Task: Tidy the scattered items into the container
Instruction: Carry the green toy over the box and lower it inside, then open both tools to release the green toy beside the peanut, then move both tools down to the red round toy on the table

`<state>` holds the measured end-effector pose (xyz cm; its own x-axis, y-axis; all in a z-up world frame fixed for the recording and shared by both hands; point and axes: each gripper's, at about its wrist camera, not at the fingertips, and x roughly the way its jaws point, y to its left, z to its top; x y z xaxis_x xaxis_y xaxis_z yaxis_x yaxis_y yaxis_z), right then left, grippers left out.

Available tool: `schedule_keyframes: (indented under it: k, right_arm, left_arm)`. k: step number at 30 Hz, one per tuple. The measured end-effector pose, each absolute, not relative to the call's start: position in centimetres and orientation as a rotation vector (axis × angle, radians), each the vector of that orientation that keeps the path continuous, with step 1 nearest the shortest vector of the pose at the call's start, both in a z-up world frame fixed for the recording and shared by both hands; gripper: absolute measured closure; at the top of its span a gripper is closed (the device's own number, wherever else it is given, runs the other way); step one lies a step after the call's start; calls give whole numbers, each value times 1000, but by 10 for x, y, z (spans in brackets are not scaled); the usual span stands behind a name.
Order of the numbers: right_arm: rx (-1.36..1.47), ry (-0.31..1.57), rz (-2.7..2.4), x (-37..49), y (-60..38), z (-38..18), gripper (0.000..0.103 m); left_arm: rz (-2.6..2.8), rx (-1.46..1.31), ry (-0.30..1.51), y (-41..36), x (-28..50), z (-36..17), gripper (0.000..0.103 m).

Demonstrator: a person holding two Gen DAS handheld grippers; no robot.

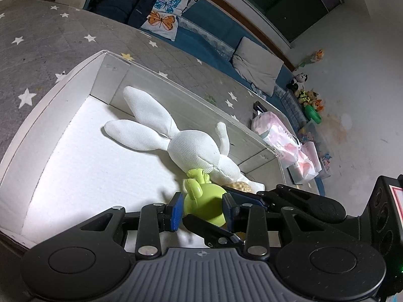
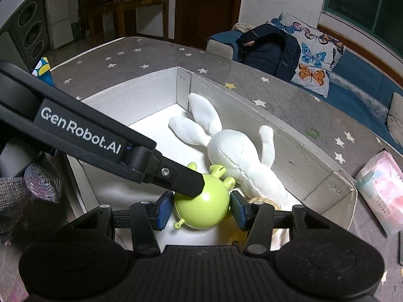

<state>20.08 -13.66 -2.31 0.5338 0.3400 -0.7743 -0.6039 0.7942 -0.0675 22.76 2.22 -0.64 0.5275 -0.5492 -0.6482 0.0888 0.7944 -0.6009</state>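
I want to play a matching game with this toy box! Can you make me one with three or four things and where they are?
Things:
1. white bunny
2. green round toy
3. pink tissue pack
4. butterfly pillow

Places:
A. on the blue sofa
B. on the starry mat, outside the box
C. between the tongs' blue pads
D. lying in the white box, ears toward the corner

Pairs: 1-D, 2-C, 3-B, 4-A

A yellowish item (image 2: 262, 201) lies mostly hidden beneath the white plush rabbit (image 2: 241, 156) near the box's (image 2: 156, 93) near edge; its identity cannot be told.
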Motion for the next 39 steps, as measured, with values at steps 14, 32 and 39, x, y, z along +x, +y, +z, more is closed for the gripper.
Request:
schedule_keyframes:
  k: [14,32,39]
  right_arm:
    - [-317,796,561,191,-141,-12,48]
    - [-238,631,551,129,-168,33,48]
    - [-207,582,531,96,-184,43,47]
  left_arm:
    - [-381,-545,928,24,221,-3,67]
    - [-401,-538,843,22,180,28,67]
    - [-423,-518,794,18,151,41,67]
